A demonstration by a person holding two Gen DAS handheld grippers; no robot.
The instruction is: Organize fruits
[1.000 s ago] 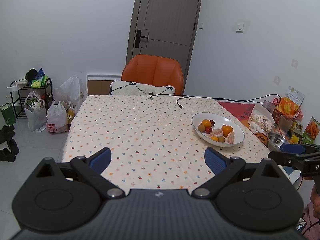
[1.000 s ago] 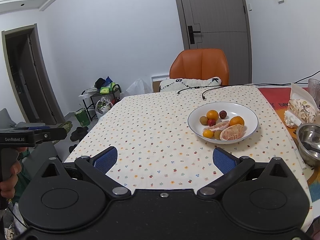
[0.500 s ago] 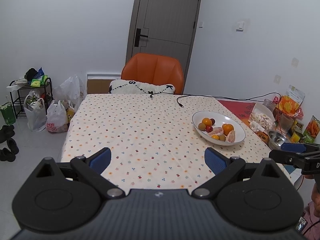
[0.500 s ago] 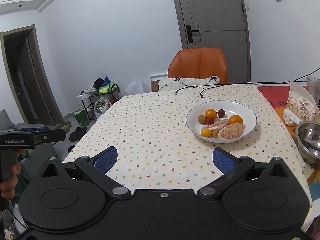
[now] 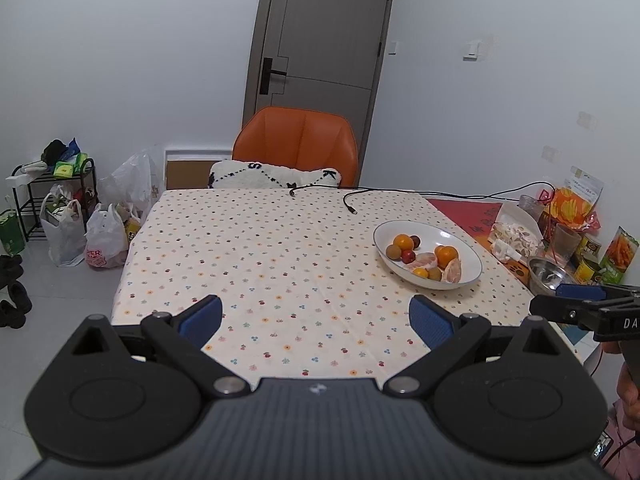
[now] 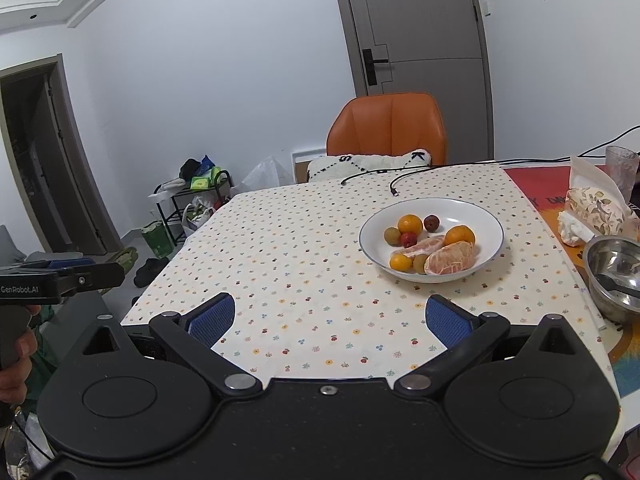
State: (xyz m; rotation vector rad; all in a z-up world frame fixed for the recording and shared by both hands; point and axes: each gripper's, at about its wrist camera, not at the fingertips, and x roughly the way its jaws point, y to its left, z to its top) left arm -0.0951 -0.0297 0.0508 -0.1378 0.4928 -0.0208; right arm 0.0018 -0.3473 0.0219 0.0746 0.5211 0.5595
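Both cameras have drawn back a little since the earlier frames, so the white bowl [image 6: 431, 239] sits slightly farther off. Clutter at the table's [image 5: 256, 256] right edge is crowded and hard to read, and the steel bowl [image 6: 614, 276] is cut off by the frame. Fruit fills the white bowl on the right half of the table: 2 oranges, peeled citrus pieces [image 6: 450, 258], small red and brownish fruits. Left gripper [image 5: 316, 314] and right gripper [image 6: 328, 318] hover spread wide, holding nothing.
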